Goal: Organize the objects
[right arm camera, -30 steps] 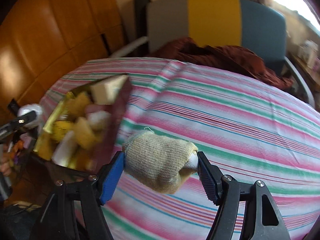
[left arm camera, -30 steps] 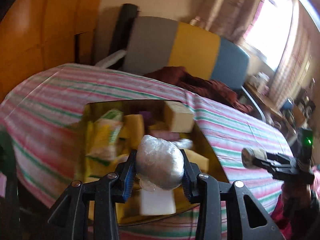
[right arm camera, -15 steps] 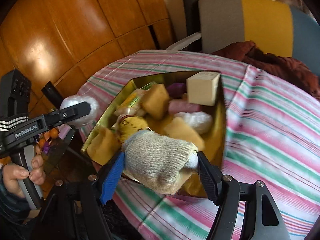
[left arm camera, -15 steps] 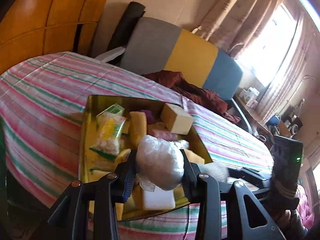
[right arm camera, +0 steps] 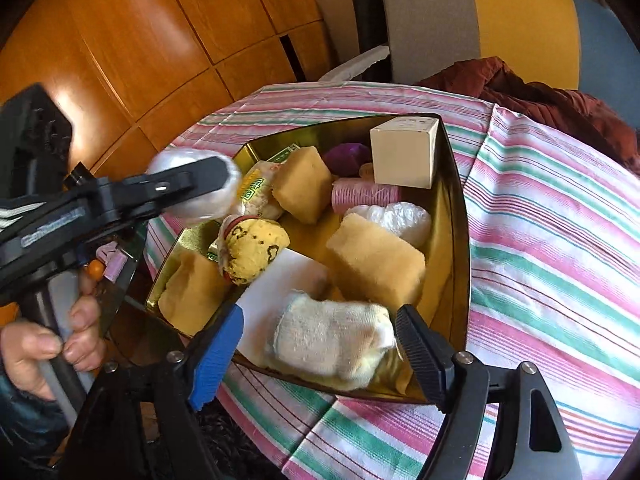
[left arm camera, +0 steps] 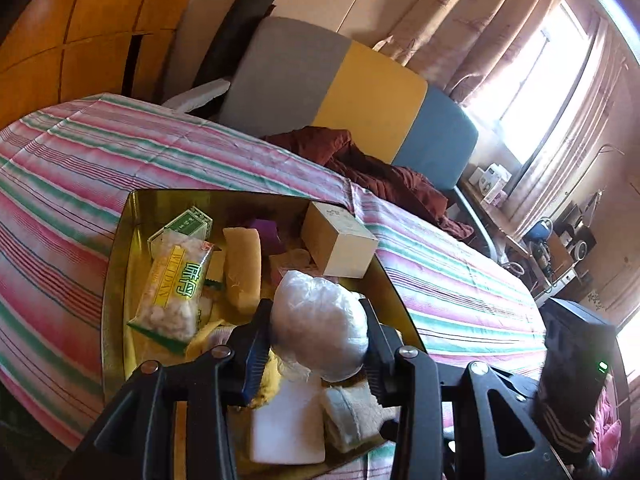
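Note:
A gold tin box (left arm camera: 120, 240) (right arm camera: 456, 216) sits on the striped tablecloth, filled with sponges, a snack packet, a cream carton and other items. My left gripper (left arm camera: 318, 332) is shut on a clear plastic-wrapped white ball (left arm camera: 320, 324), held above the box's near end; the ball also shows in the right wrist view (right arm camera: 192, 190). My right gripper (right arm camera: 320, 340) is open, its jaws wide either side of a rolled cream sock (right arm camera: 332, 340) that lies in the box's near corner.
A striped tablecloth (left arm camera: 80, 152) covers the round table. A grey, yellow and blue chair (left arm camera: 352, 92) with a maroon cloth (left arm camera: 380, 176) stands behind it. Wooden panelling (right arm camera: 160, 40) is at the left. A cluttered side table (left arm camera: 552, 240) stands by the window.
My right gripper carried the sock over the box, opened, and the sock now lies in the box's near corner. My left gripper kept its hold on the wrapped ball and came closer above the box.

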`<state>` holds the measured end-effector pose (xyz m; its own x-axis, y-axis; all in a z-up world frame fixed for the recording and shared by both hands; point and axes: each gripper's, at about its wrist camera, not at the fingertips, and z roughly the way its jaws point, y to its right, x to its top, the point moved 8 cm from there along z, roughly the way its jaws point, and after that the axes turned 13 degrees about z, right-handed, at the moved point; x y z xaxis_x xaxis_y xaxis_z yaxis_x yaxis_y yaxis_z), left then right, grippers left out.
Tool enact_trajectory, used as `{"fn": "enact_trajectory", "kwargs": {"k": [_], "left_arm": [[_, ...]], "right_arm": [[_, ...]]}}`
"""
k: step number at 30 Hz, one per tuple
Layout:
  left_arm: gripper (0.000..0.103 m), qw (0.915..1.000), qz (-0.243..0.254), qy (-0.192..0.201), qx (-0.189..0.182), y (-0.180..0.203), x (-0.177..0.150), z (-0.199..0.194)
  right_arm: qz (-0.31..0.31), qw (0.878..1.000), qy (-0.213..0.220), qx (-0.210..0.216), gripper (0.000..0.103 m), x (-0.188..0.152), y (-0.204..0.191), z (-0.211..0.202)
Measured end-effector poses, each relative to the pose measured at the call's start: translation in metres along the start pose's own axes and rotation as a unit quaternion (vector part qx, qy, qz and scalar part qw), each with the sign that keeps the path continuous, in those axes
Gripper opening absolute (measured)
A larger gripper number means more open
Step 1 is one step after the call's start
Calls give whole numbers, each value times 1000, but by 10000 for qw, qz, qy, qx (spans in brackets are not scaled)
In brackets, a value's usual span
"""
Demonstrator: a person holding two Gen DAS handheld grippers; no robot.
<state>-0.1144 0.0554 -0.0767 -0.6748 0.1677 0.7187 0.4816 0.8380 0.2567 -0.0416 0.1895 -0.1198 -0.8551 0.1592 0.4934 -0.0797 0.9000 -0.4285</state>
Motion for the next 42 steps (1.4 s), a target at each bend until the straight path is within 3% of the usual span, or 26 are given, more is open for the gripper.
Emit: {"fn": "enact_trajectory", "kwargs": {"k": [5, 14, 21, 27, 29, 33, 42], "left_arm": [[52, 9998, -11, -210, -43, 1, -3, 16], [53, 9991, -249, -254, 249, -17, -13, 7], [53, 9969, -2, -161, 769, -21, -18, -16], [55, 9900, 440, -151, 1335, -14, -22, -31], [61, 9864, 518, -132, 1557, -13, -22, -36], [64, 9777, 589, -108, 2015, -12, -22, -46], [64, 9660, 541, -38, 2530, -4, -23, -59]], "right_arm": [[19, 10000, 17, 7, 80, -2, -2, -3], [-20, 10000, 45, -34, 80, -4, -4, -5], [-116, 9998, 131, -106, 83, -3, -7, -6], [-210, 9992, 248, -250, 87, -3, -10, -8], [-230, 9988, 304, -301, 89, -3, -11, -10], [-297, 9973, 485, -464, 92, -1, -13, -15], [-246, 9943, 743, -726, 93, 4, -9, -21]]}}
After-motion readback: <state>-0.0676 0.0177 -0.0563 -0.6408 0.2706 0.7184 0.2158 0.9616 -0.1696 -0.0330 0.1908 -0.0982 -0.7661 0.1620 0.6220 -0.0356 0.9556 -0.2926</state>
